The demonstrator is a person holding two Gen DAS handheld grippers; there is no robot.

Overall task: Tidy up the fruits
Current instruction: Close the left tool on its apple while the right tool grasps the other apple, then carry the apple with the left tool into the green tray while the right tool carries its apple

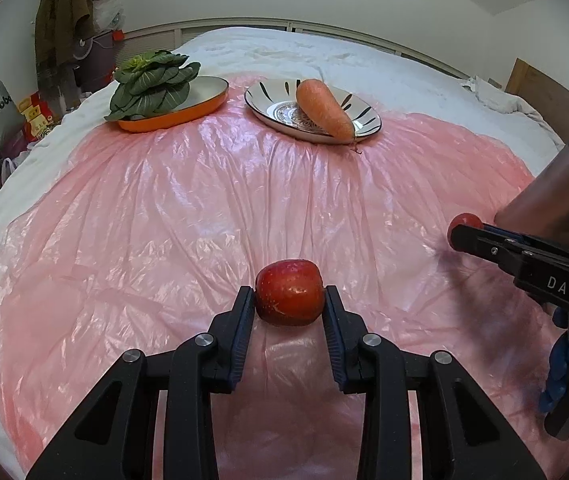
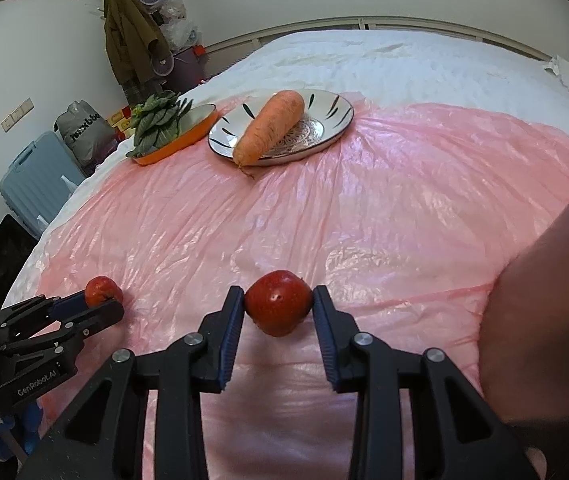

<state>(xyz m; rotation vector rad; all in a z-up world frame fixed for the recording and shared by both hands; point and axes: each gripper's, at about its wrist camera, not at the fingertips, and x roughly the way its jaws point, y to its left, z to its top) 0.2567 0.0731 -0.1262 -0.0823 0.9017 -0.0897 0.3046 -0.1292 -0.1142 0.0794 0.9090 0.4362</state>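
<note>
A red apple (image 1: 289,298) sits between the pads of my left gripper (image 1: 289,300), which is shut on it low over the pink plastic sheet (image 1: 188,208). My right gripper (image 2: 277,306) is shut on a second red apple (image 2: 277,304). In the left wrist view that second apple (image 1: 465,221) shows at the tip of the right gripper (image 1: 464,232), at the right edge. In the right wrist view the first apple (image 2: 102,290) shows at the tip of the left gripper (image 2: 104,302), lower left. Both apples hang close to the sheet.
At the far end of the sheet stand an orange dish (image 1: 188,114) bearing leafy greens (image 1: 152,82) and a patterned white plate (image 1: 280,120) bearing a carrot (image 1: 322,108). White bedding (image 1: 324,52) surrounds the sheet. A forearm (image 2: 544,320) fills the right. Bags and a suitcase (image 2: 36,184) stand beside the bed.
</note>
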